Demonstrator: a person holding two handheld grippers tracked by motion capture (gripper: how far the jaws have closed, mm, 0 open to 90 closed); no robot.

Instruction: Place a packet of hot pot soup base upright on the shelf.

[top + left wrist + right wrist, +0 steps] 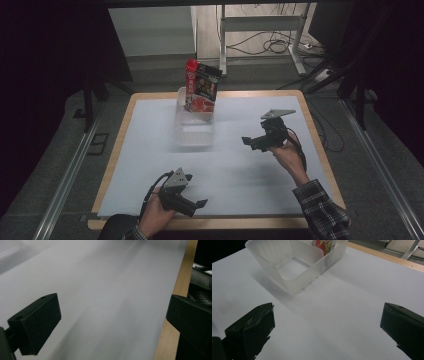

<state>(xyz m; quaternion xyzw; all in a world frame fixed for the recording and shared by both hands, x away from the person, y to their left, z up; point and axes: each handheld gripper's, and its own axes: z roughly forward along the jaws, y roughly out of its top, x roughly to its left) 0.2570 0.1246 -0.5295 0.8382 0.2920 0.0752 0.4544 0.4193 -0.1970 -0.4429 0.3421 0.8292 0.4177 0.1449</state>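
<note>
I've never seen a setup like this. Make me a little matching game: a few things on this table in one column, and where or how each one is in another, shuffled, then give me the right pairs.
Things
1. snack packet
2. clear plastic bin
3. left gripper
4. right gripper

Places or states
A. open, near the table's front edge
B. standing upright in the bin's far compartment
C. open, held over the right half of the table
D. on the white sheet, its near compartment empty

Pairs: 1-B, 2-D, 3-A, 4-C
</note>
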